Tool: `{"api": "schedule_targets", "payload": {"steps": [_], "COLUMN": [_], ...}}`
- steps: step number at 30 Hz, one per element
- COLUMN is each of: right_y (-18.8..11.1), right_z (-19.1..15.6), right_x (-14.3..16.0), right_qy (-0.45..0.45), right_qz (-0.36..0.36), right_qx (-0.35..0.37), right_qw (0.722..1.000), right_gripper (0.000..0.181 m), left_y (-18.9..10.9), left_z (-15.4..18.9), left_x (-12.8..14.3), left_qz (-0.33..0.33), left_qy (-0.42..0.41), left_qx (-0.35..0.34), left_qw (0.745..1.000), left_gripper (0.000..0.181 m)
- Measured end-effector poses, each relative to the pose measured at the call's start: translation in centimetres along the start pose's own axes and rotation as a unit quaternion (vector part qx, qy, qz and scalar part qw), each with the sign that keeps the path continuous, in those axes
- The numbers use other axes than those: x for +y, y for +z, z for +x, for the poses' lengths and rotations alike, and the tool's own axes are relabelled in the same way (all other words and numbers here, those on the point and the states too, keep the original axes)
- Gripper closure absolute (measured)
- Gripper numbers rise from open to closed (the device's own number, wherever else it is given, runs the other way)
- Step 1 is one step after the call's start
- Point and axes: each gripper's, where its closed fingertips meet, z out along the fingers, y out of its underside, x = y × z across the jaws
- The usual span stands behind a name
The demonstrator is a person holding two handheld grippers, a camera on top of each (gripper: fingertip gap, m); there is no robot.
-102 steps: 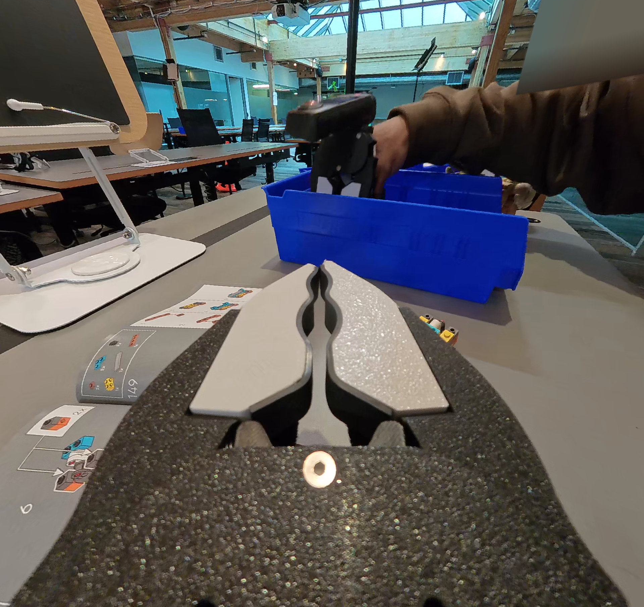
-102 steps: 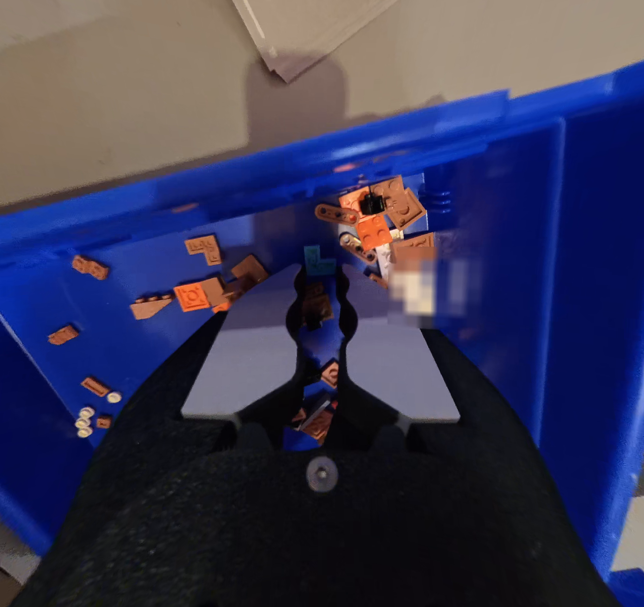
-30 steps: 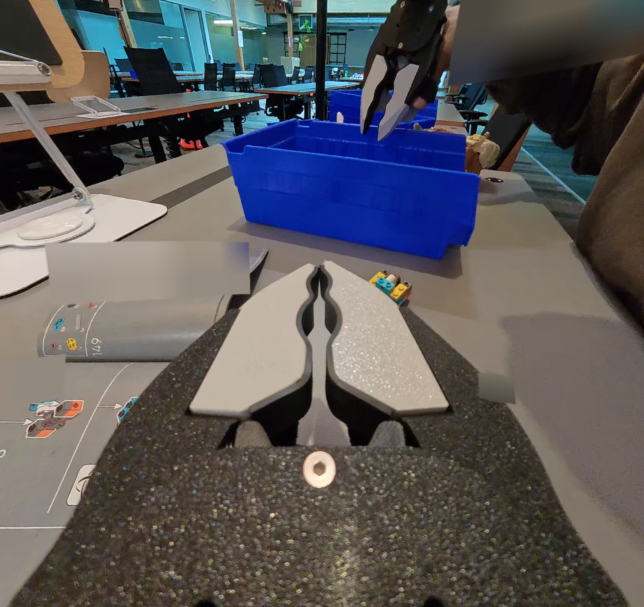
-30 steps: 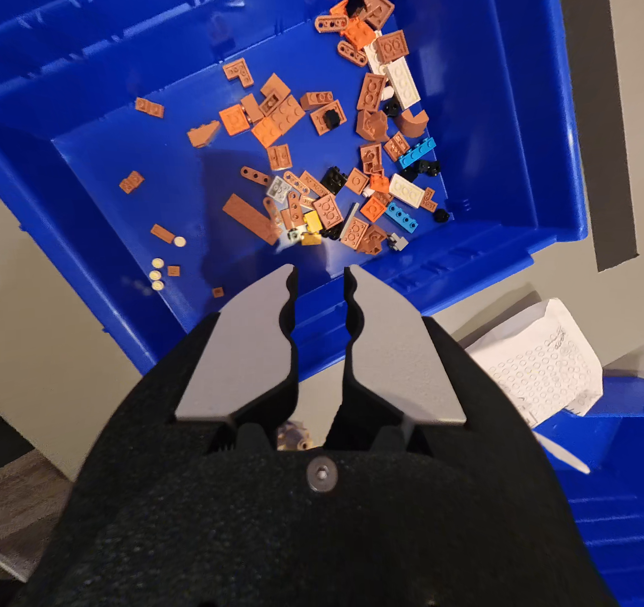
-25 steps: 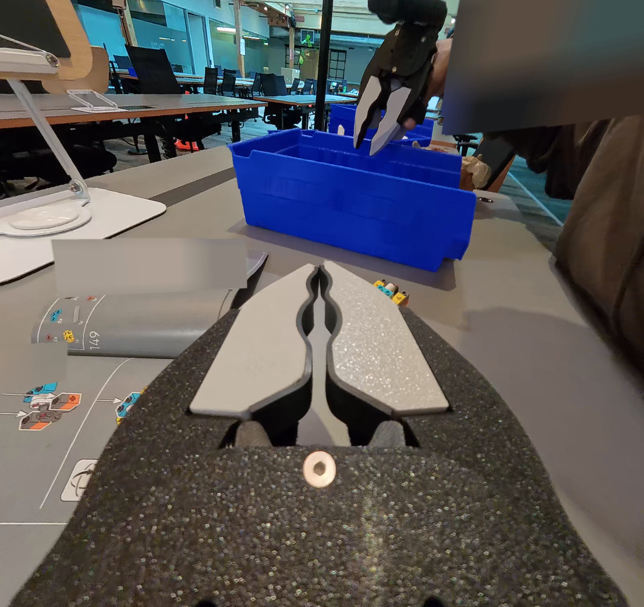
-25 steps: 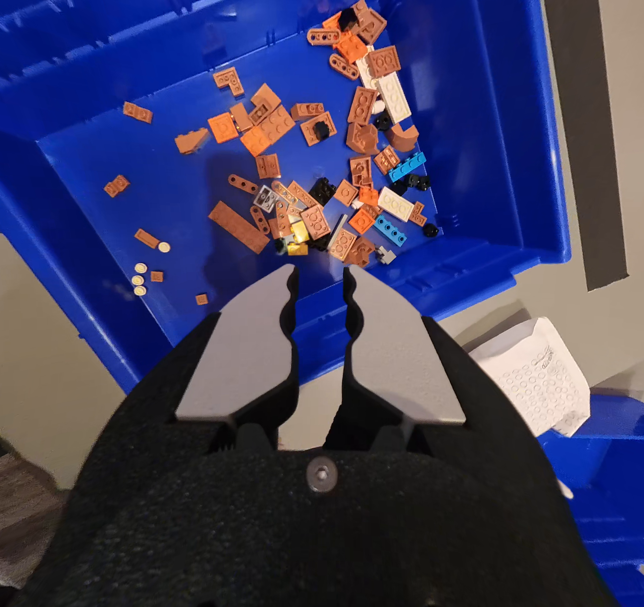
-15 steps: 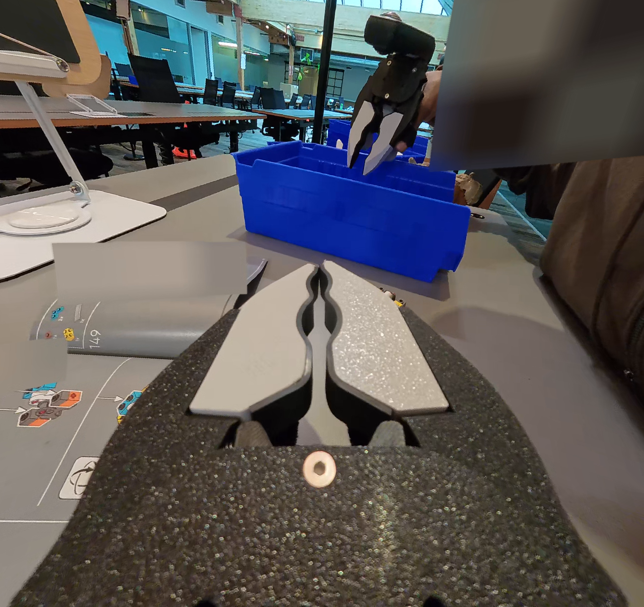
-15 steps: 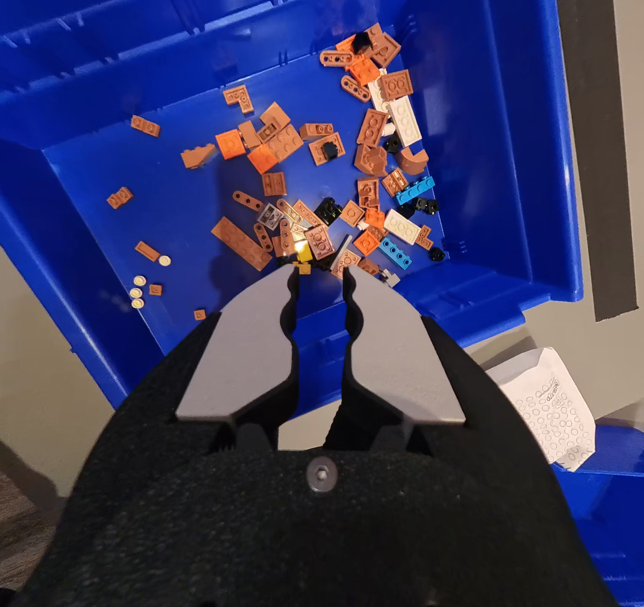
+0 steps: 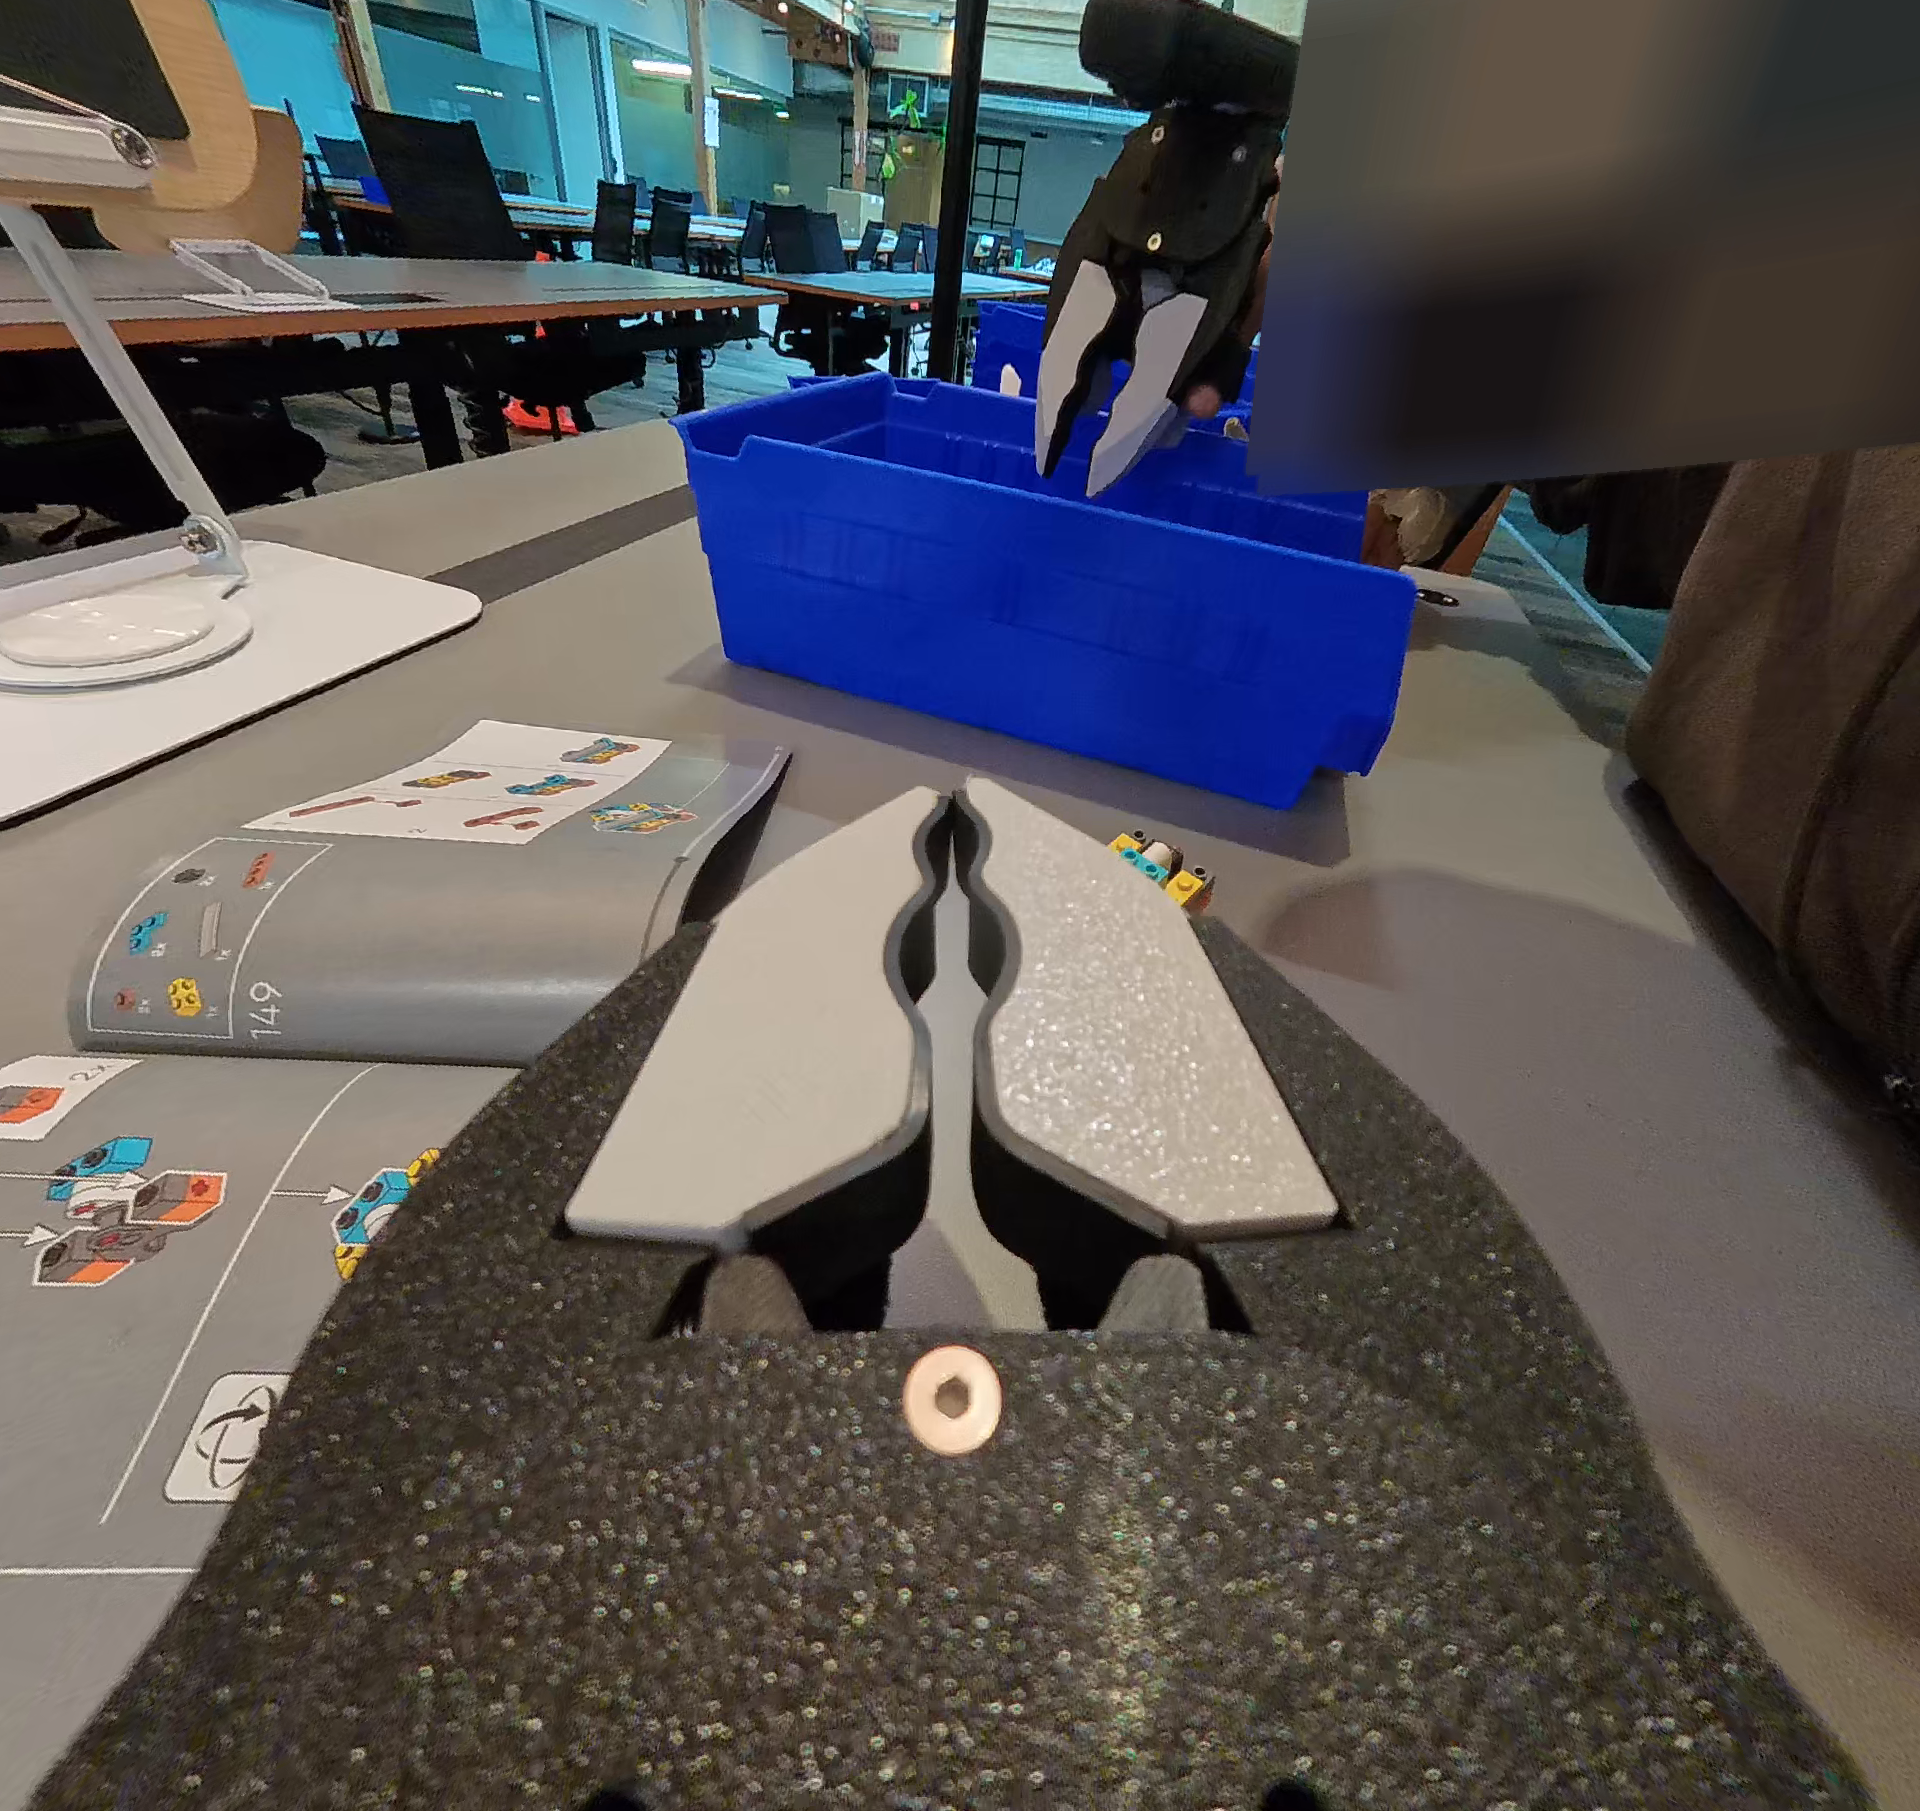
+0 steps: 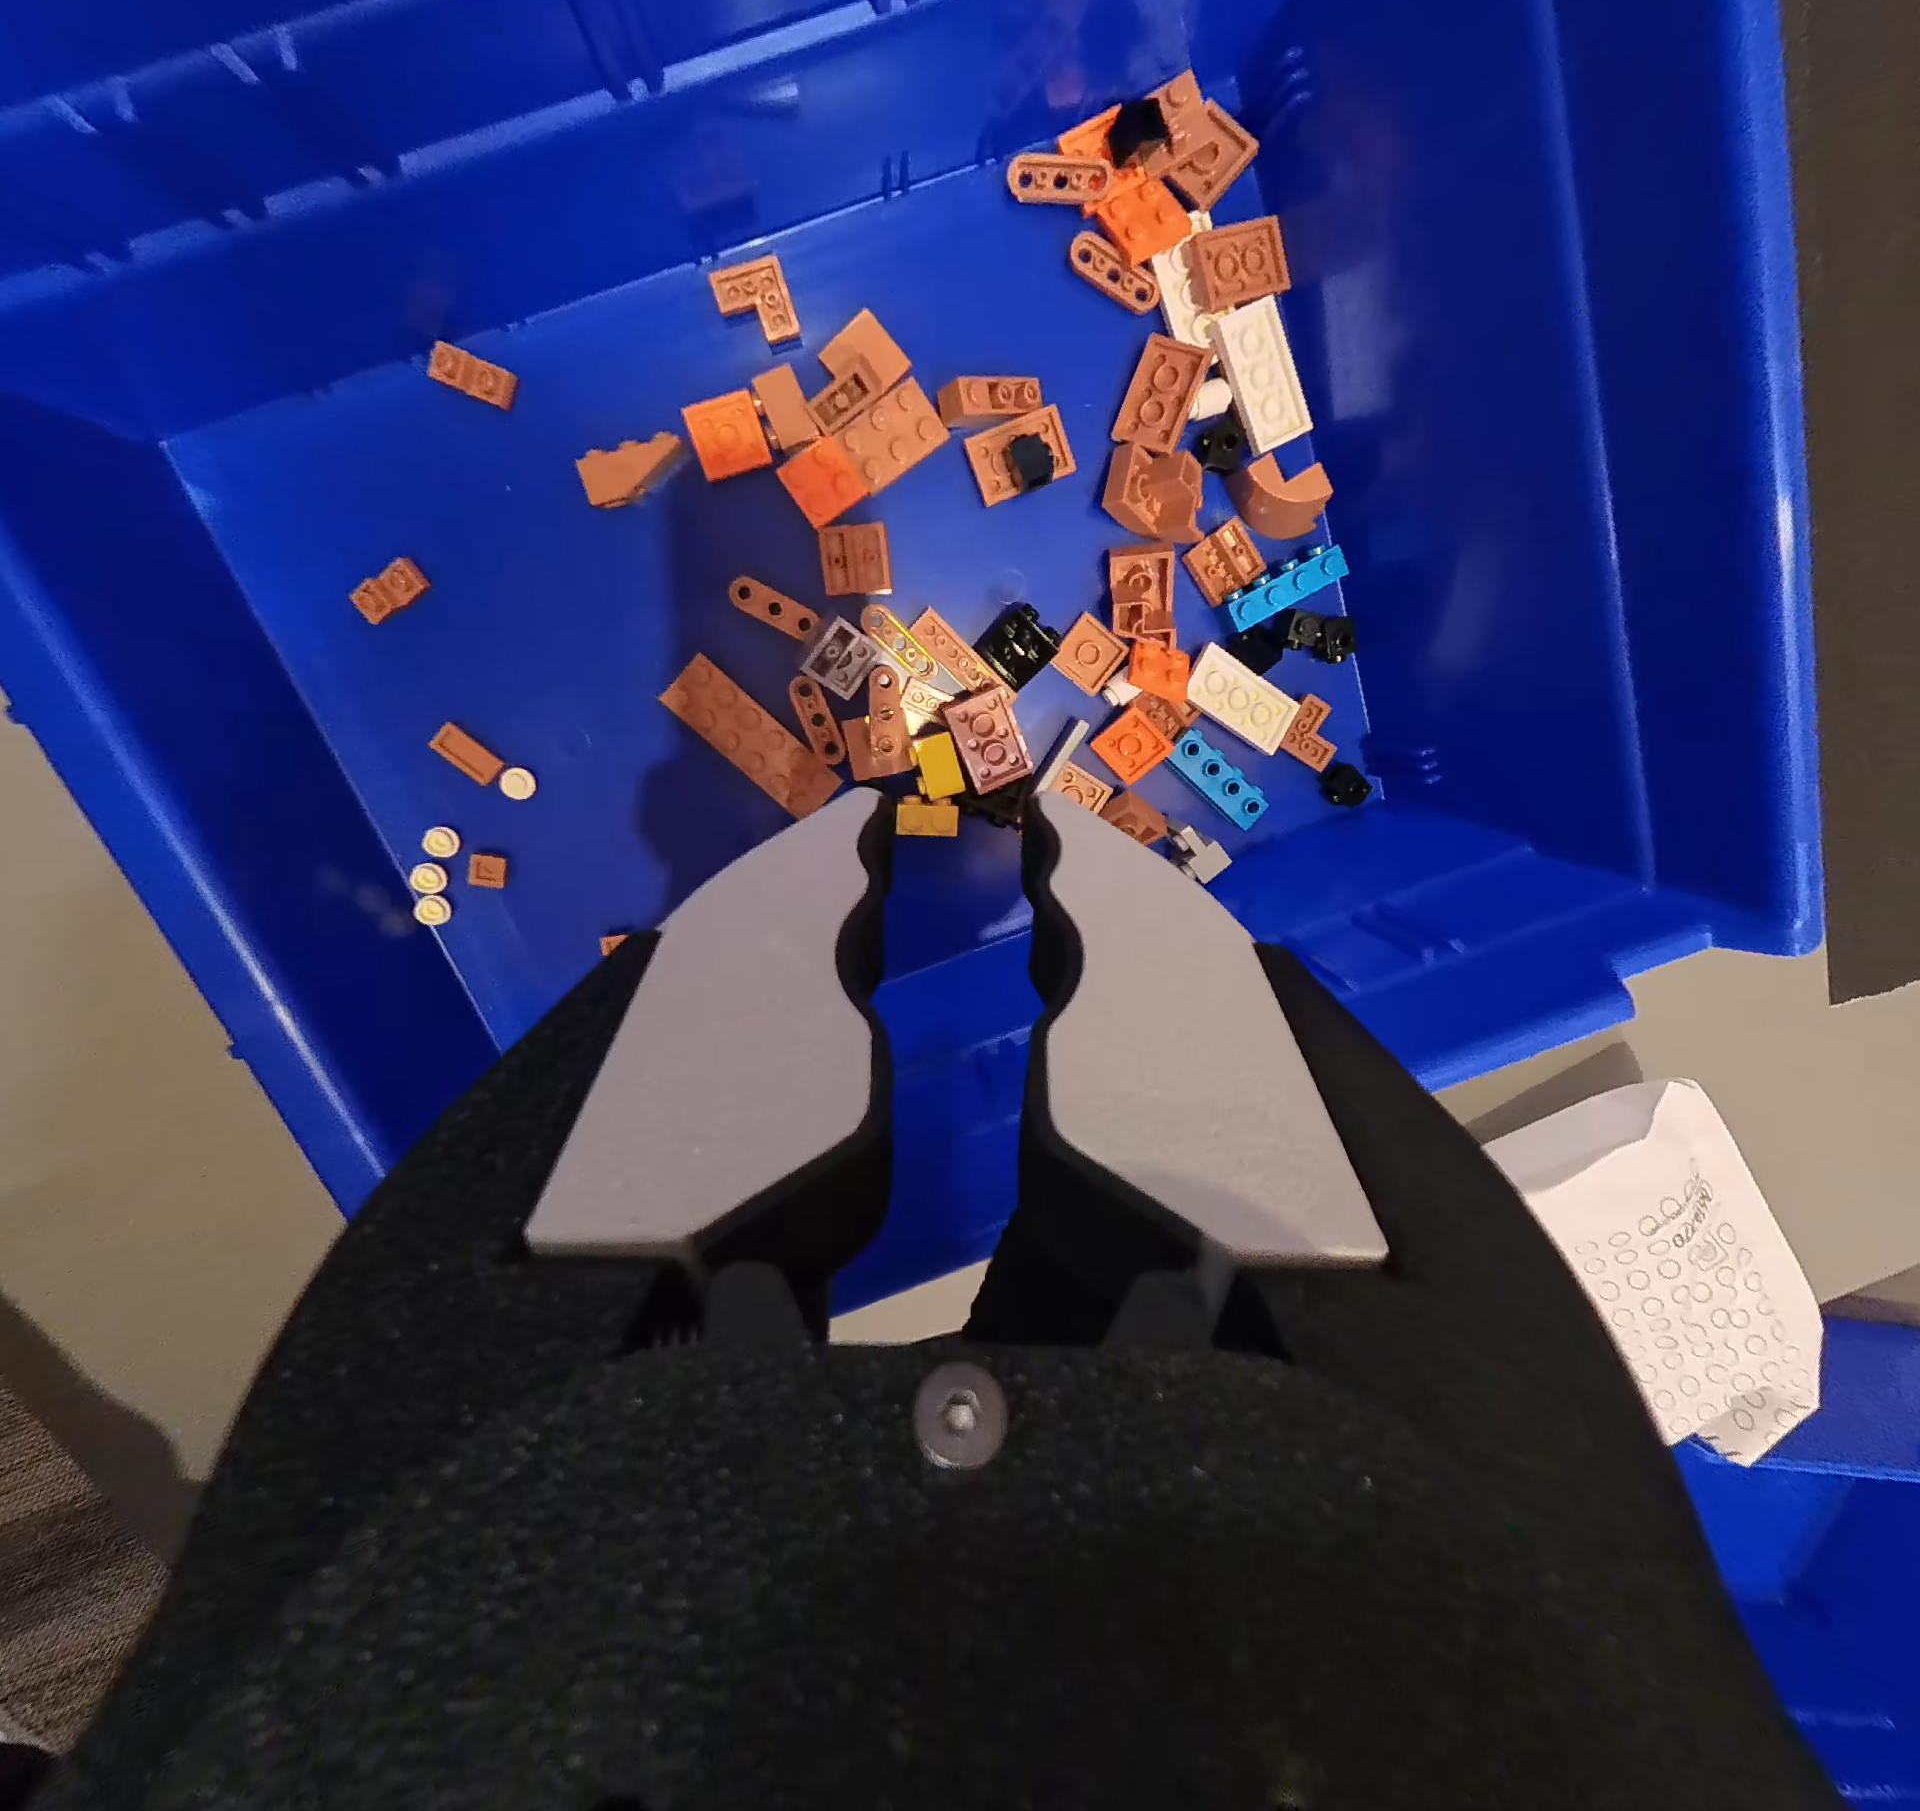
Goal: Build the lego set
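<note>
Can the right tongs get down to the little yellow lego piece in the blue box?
Probably yes. The right tongs are open, hanging right above the yellow piece in the open-topped blue bin. Brown bricks crowd against it, though.

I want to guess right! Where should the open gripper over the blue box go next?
Probably straight down. The right gripper hangs open and empty above the blue bin, jaws lined up over the small yellow bricks in the pile, so lowering around one seems likeliest.
</note>
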Motion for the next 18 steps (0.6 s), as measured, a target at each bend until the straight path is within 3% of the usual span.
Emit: {"api": "schedule_targets", "payload": {"steps": [11,18], "right_y": [0.3,0.2], "right_z": [-0.4,-0.4], "right_x": [0.2,0.2], "right_qy": [0.0,-0.001], "right_qz": [0.0,-0.002], "right_qx": [-0.006,-0.006], "right_qw": [1.0,1.0], "right_gripper": [0.157,0.157], "left_y": [1.3,1.4], "left_z": [1.2,1.4], "left_x": [1.8,2.1], "left_qz": [-0.071,-0.078], "left_qy": [0.046,0.053], "left_qx": [0.015,0.018], "left_qw": [0.996,0.995], "left_gripper": [0.181,0.181]}}
